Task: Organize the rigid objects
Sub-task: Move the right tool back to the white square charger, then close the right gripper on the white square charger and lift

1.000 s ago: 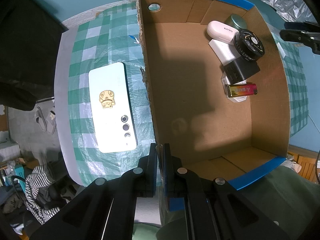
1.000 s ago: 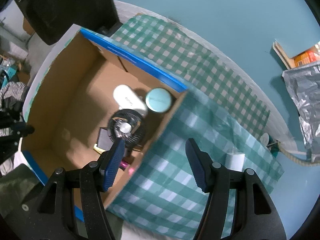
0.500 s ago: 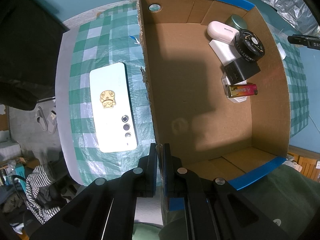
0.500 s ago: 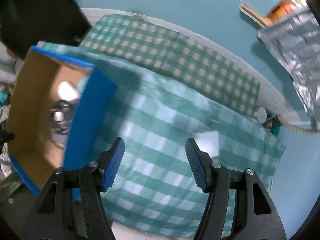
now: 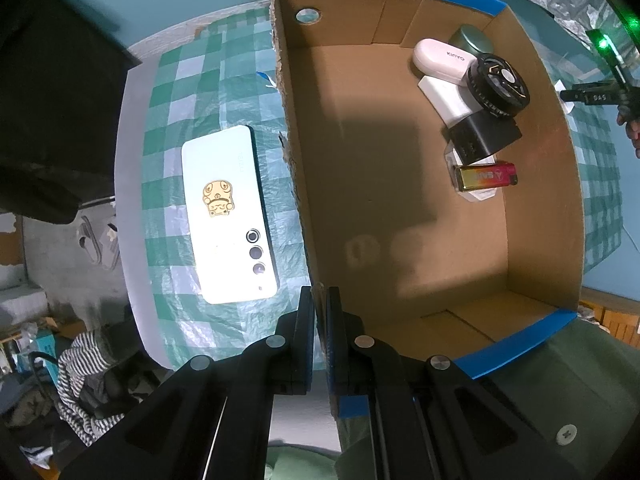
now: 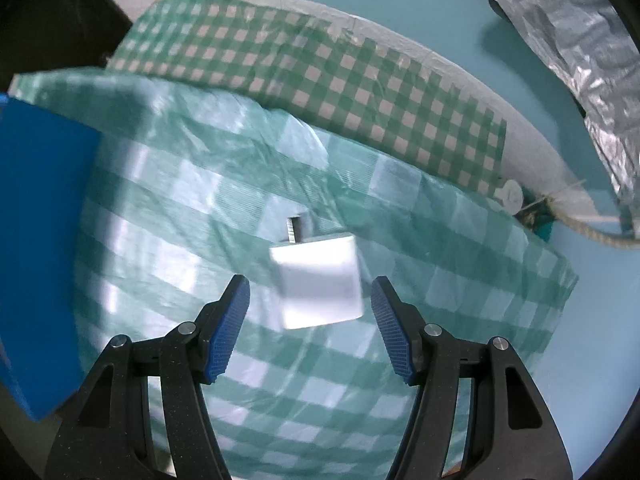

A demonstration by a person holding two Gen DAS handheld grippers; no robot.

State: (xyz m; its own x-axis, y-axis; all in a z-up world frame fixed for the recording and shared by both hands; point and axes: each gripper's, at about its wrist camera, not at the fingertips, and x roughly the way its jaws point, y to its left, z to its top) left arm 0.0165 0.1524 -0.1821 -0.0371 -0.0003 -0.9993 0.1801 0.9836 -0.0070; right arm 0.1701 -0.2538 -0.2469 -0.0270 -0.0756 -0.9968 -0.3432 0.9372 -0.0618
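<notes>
**A:** What does the right tool (image 6: pixel 310 312) have in front of it?

**B:** A small white plug adapter (image 6: pixel 318 282) lying on the checked cloth (image 6: pixel 168 240) of the bench, to the right of the cardboard box (image 5: pixel 536 184). Its metal prongs (image 6: pixel 293 230) point away from the camera. The tool's jaws stand released, one on either side of the block, with a gap on both sides and nothing between the pads yet.

**B:** It looks like hard plastic: stiff, light and smooth, so probably a bit slippery. The flat left and right faces of the body are the place to take hold, well clear of the prongs. The view is blurred, so its exact edges are hard to judge.

**A:** And the left tool (image 5: pixel 320 320)?

**B:** Clenched on the near corner of the box wall, apparently steadying the box.

**A:** Anything in the way?

**B:** The thin cloth is wrinkled and may ride up with the pads. The box's blue-taped rim (image 6: pixel 36 240) stands just to the left of the adapter, and it would have to be cleared on the way in. Inside, the far right corner is already crowded: a white case (image 5: pixel 440 58), a black fan (image 5: pixel 498 84), a black charger (image 5: pixel 482 138) and a battery (image 5: pixel 486 176). The rest of the floor is bare. A pale phone (image 5: pixel 228 216) lies outside on the left.
</notes>
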